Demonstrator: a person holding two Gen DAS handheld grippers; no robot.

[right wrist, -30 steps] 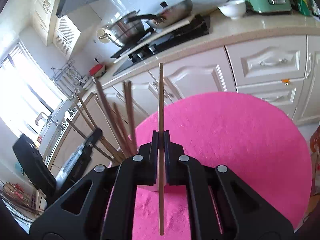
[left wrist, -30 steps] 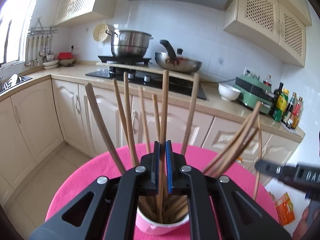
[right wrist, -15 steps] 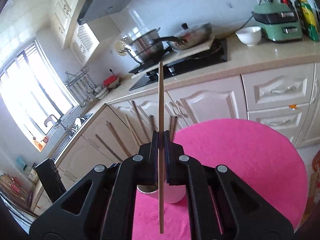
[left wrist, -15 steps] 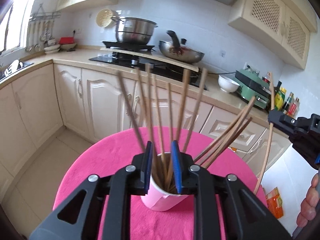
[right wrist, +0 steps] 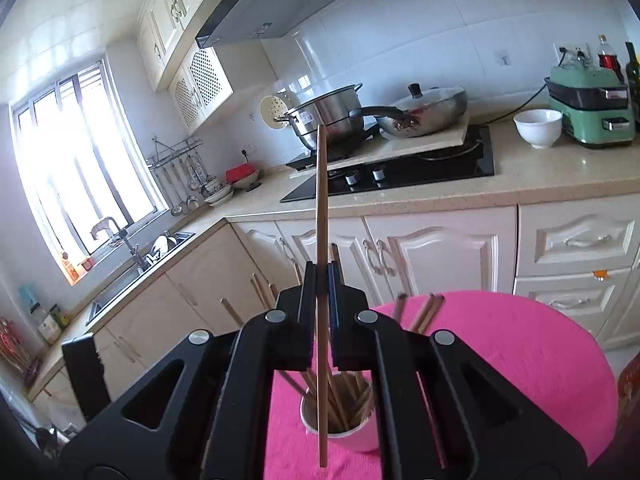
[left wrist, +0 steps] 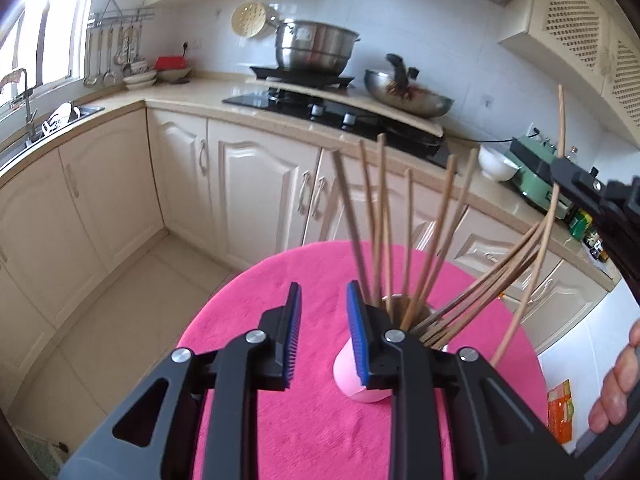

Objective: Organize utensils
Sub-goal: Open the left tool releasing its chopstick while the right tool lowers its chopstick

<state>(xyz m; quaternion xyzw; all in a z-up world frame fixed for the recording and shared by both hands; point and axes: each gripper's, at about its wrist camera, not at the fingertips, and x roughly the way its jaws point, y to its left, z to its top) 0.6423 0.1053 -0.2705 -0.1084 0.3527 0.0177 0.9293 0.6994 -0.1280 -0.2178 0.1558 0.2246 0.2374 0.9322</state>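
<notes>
So the left gripper (left wrist: 320, 334) was spread apart with nothing between its blue pads (left wrist: 355, 332), hanging just over the pink tablecloth (left wrist: 304, 412) and slightly to the left of the pink cup (left wrist: 358, 380). That cup sat on the round table and was stuffed with wooden chopsticks (left wrist: 384, 224) fanning out in every direction, some near upright and a bunch leaning hard toward the right. Over in the right wrist view, the right gripper (right wrist: 321, 316) was clamped tight on a single chopstick (right wrist: 321, 200), held pretty much vertical, with the top end poking up past the stove area and the bottom end hanging down in front of the cup (right wrist: 352, 438). Honestly couldn't tell whether that lower tip was inside the rim or just in front of it. From the left camera you could see the same single chopstick (left wrist: 554, 184) at the far right, curved by the lens, with the right gripper (left wrist: 580, 188) pinching it high up and the person's fingers (left wrist: 618, 380) at the edge. Behind it all was the kitchen counter (right wrist: 520, 184) with a steel pot (right wrist: 328, 120), a wok (right wrist: 424, 114) and a white bowl (right wrist: 537, 126).
</notes>
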